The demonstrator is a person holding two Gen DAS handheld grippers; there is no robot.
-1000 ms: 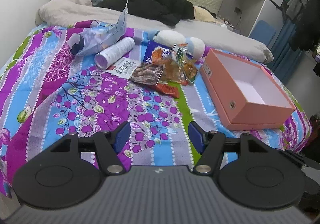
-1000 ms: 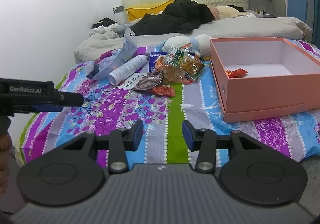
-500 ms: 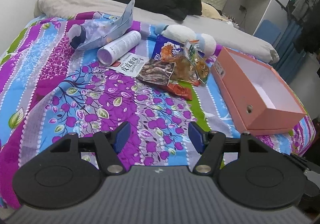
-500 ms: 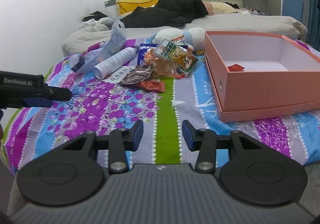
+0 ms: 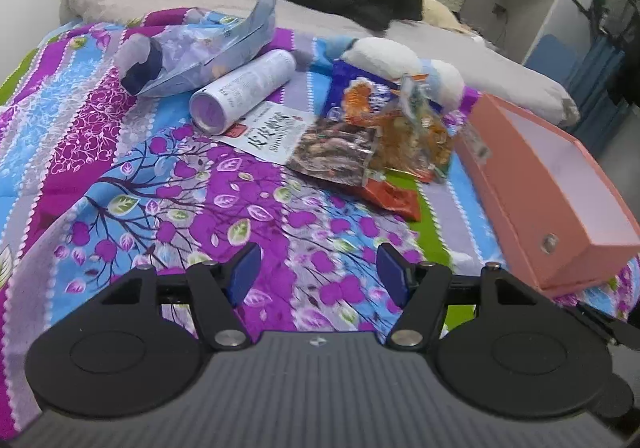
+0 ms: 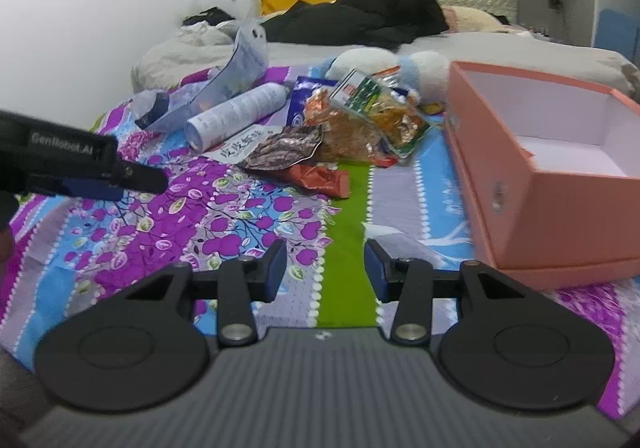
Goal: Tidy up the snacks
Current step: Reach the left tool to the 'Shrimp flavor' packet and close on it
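A heap of snack packets (image 5: pixel 376 132) (image 6: pixel 352 128) lies on the flowered bedspread, with a brown packet (image 5: pixel 334 156), a red packet (image 5: pixel 390 198) (image 6: pixel 320 178) and a green-labelled bag (image 6: pixel 380 108). A white tube (image 5: pixel 244 90) (image 6: pixel 236 114) and a clear bluish bag (image 5: pixel 200 52) lie to their left. An open pink box (image 5: pixel 548 184) (image 6: pixel 556 168) stands to the right. My left gripper (image 5: pixel 318 276) is open and empty, short of the heap. My right gripper (image 6: pixel 326 268) is open and empty, over the green stripe.
The left gripper's black body (image 6: pixel 76 164) juts in at the left of the right wrist view. A white and blue plush toy (image 5: pixel 400 60) lies behind the snacks. Black clothes (image 6: pixel 360 20) and pillows lie at the bed's head. A wall runs along the left.
Both grippers have moved forward over the bed, closer to the snack heap and the pink box. Both stayed open and empty.
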